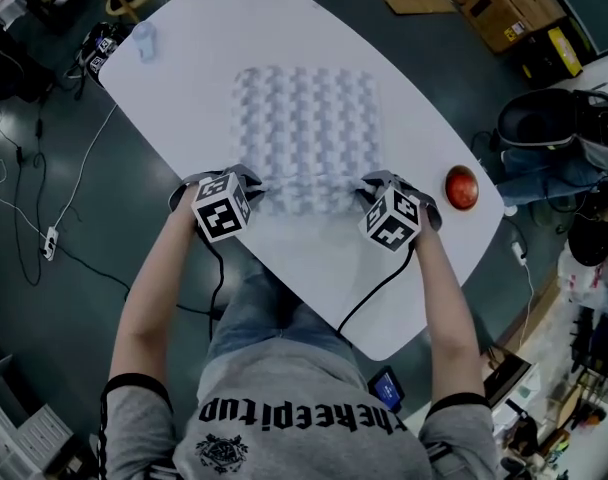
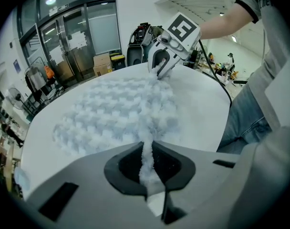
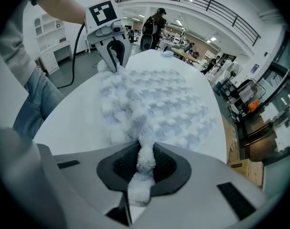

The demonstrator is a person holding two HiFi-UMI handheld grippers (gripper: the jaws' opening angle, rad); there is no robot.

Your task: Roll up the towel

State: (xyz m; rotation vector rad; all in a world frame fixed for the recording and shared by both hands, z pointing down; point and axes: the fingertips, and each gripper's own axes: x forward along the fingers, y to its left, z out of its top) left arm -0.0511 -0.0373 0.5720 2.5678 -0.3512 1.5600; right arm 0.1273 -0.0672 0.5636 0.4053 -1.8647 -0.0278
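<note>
We have the white bobbled towel (image 1: 306, 133) lying flat on the white desk (image 1: 199, 48). Our left tongs (image 1: 250, 186) are clamped tight on its near-left corner and our right tongs (image 1: 368, 188) on its near-right corner (a red round object (image 1: 461, 187) sits nearby).

White oval table (image 1: 184, 48) is being surrounded by dark floor (image 1: 74, 308), w/ a power strip (image 1: 50, 241) being left on it at the left. Cardboard boxes (image 1: 504, 8) are being stacked top right. Bg is being lit by a ceiling light (image 2: 49, 0); glass doors (image 2: 68, 46) + an upper railing (image 3: 207, 6) are being shown too.
</note>
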